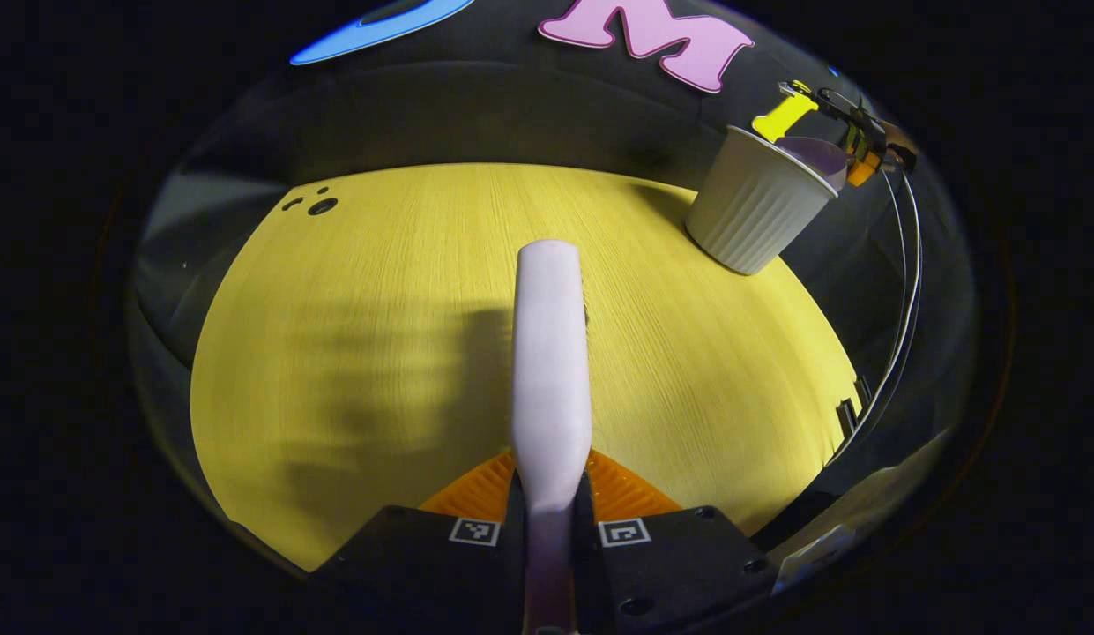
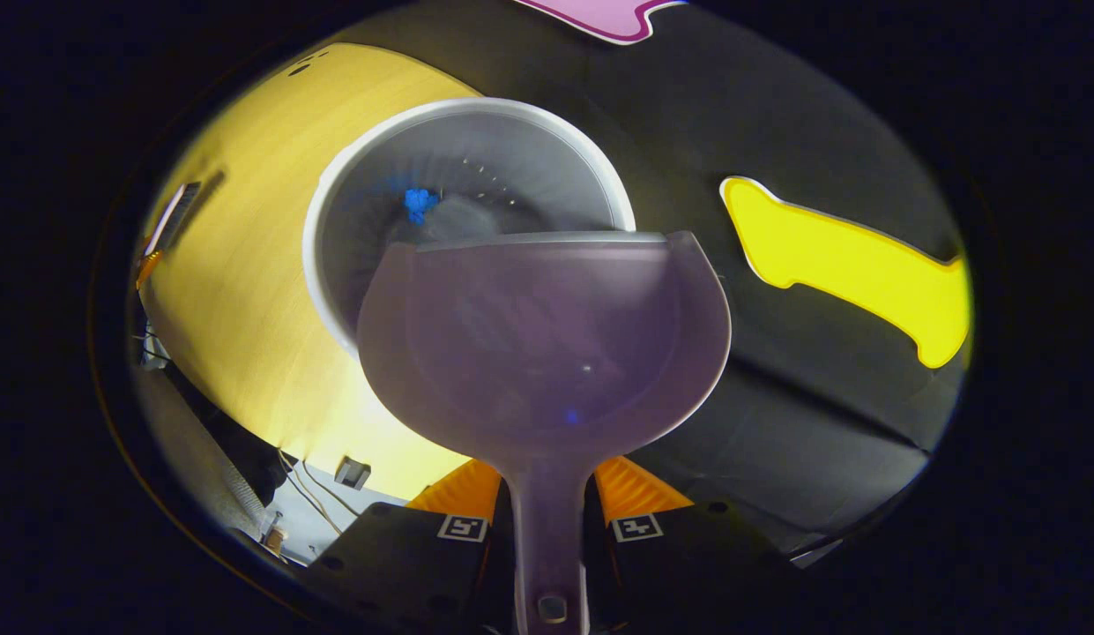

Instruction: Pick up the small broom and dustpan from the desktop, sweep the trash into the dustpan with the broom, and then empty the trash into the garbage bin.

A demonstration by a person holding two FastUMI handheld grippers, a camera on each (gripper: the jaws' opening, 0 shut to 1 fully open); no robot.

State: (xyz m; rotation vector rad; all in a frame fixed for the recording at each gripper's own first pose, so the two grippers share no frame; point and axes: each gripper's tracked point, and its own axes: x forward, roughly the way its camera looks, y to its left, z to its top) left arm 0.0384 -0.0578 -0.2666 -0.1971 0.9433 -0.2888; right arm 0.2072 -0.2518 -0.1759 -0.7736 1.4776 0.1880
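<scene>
Dustpan [image 2: 547,344] is up over the bin [image 2: 335,265], held by its handle in the right gripper [image 2: 547,507]; fingers closed on the handle w/ one either side. Pan's front lip sits across the bin's mouth, pan tipped toward it. Pan looks empty apart from a faint blue speck near the neck, poss. a reflection, can't tell. Blue scrap [image 2: 416,203] lies down inside the bin, so trash seems already dumped, or mostly.

Broom [image 1: 551,353] is in the left gripper [image 1: 551,494], fingers shut on its pale handle, which runs straight out ahead over the bench [image 1: 335,353]. Bristle end isn't in sight, so can't say how it hangs. From the left gripper view the bin [image 1: 758,203] stands at the far right corner of the bench, w/ the dustpan [image 1: 820,154] poking over its rim and the right gripper [image 1: 868,145] behind it. Bench shows no trash in that view; a few dark holes [image 1: 317,205] at the far left.

Step, as I read it: the emptying, last part of the task, prob. near done. Next move calls for a bit more tilt or a small shake to clear anything stuck, keeping the lip inside the rim so nothing drops onto the bench, then lifting the pan clear w/o knocking the bin, which looks light and sits close to the edge. Broom only needs holding out of the way.
</scene>
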